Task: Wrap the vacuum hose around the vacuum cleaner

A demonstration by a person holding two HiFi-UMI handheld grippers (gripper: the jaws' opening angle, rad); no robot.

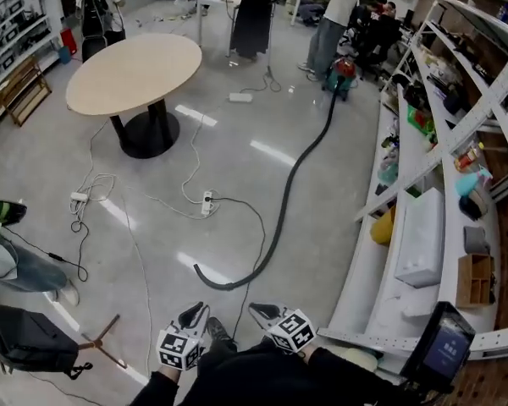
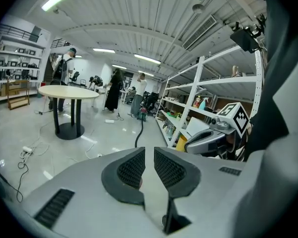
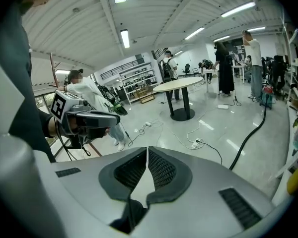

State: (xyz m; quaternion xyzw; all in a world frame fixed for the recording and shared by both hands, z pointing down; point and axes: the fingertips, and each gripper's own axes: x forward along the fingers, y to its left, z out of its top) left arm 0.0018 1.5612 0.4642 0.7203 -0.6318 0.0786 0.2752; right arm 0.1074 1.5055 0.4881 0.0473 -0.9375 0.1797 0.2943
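Observation:
The vacuum cleaner [image 1: 345, 73], red and teal, stands far off by the shelving. Its dark hose [image 1: 298, 172] snakes across the grey floor towards me and ends in a curl [image 1: 205, 279] just ahead of my grippers. My left gripper [image 1: 193, 314] and right gripper [image 1: 258, 311] are held low and close together, both shut with nothing in them. In the left gripper view the shut left gripper [image 2: 145, 151] points at the hose [image 2: 138, 133] and the vacuum cleaner [image 2: 143, 114]. In the right gripper view the right gripper [image 3: 147, 151] is shut and the hose [image 3: 248, 138] runs at the right.
A round table [image 1: 135, 70] stands at the far left. White cables and a power strip [image 1: 207, 201] lie on the floor beside the hose. Long white shelving [image 1: 423, 227] lines the right side. A black bag [image 1: 25, 337] and a seated person are at the left; people stand at the back.

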